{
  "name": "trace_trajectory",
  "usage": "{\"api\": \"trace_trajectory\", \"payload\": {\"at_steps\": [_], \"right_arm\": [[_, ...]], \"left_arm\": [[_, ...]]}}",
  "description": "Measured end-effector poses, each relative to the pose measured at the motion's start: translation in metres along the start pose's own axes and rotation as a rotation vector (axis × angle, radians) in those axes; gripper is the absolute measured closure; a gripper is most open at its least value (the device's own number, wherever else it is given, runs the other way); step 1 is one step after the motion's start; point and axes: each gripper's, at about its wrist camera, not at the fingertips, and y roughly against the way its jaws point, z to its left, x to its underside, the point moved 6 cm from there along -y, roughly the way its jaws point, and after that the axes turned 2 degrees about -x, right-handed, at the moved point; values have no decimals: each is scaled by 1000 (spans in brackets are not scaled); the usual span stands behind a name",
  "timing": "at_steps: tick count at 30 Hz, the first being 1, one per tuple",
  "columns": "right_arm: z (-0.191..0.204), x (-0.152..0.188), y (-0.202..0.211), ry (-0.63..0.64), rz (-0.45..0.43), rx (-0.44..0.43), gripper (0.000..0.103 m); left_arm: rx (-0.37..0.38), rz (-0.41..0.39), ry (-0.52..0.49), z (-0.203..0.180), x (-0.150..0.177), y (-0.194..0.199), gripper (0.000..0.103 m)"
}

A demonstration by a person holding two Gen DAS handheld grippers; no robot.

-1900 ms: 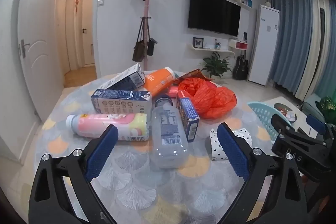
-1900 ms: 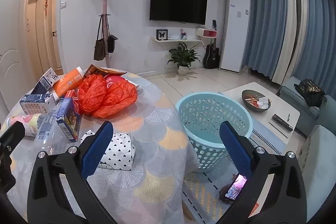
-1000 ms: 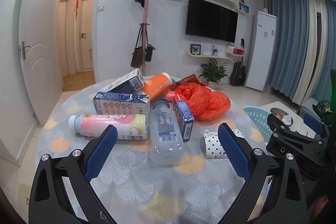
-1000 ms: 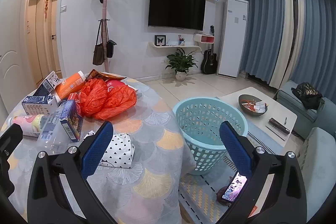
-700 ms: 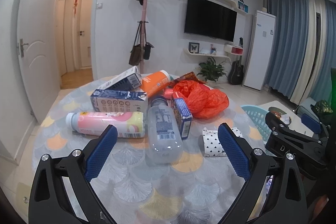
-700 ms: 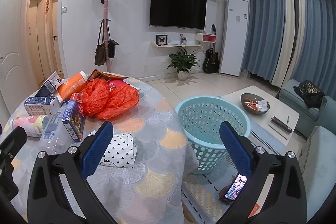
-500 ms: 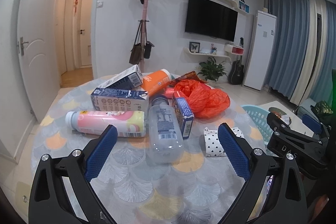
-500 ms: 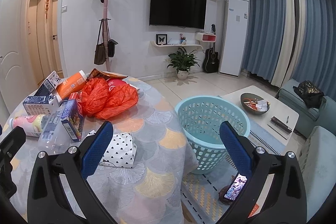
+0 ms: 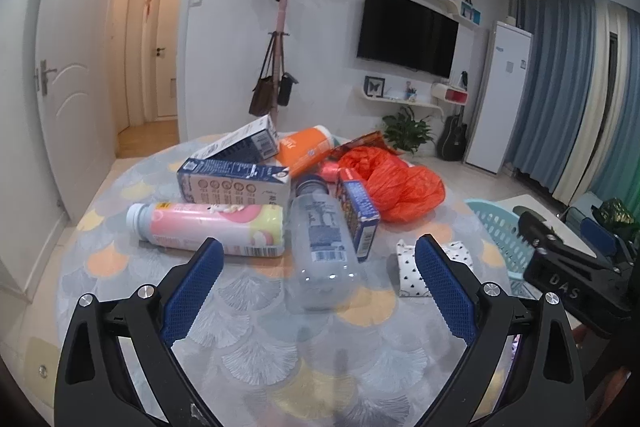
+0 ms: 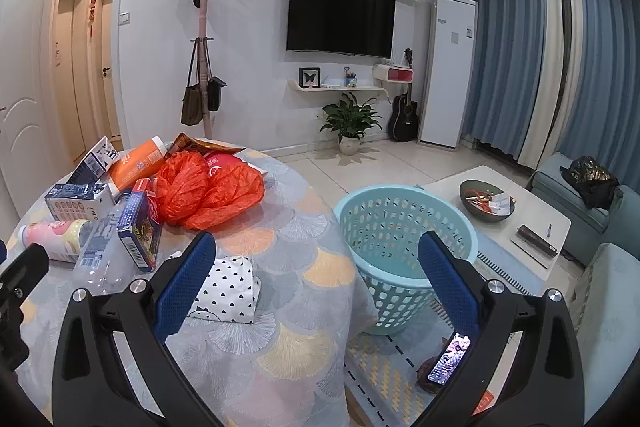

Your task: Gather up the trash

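Trash lies heaped on a round table (image 9: 248, 355): a clear plastic bottle (image 9: 322, 247), a pink and yellow bottle (image 9: 208, 229), a blue and white carton (image 9: 236, 185), a small blue box (image 9: 360, 213), an orange bottle (image 9: 304, 151), an orange plastic bag (image 9: 400, 187) and a dotted white packet (image 9: 416, 267). My left gripper (image 9: 316, 255) hovers open just short of the clear bottle. My right gripper (image 10: 316, 247) is open over the table's right edge, between the dotted packet (image 10: 228, 289) and a light blue basket (image 10: 404, 247) on the floor.
A low white table (image 10: 516, 223) with a bowl stands right of the basket, with a sofa (image 10: 580, 203) beyond. A phone (image 10: 448, 359) lies on the rug below. A coat stand (image 9: 276, 75) and an open doorway (image 9: 148, 43) lie behind the table.
Both views have shifted only slightly, with the left gripper drifting a little back and up from the bottles. Both grippers stay open and no object has moved.
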Motion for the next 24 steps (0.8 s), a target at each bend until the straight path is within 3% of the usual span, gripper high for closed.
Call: {"api": "trace_trajectory", "payload": {"at_steps": [10, 19, 21, 24], "right_arm": [[12, -13, -21, 30, 17, -73, 7], [32, -28, -41, 53, 59, -190, 24], [35, -22, -47, 58, 88, -206, 32], [38, -15, -58, 49, 135, -233, 35]], "left_arm": [[93, 187, -3, 8, 8, -46, 10], [103, 317, 5, 15, 8, -95, 25], [113, 336, 7, 13, 9, -102, 26], [124, 362, -7, 7, 11, -111, 26]]}}
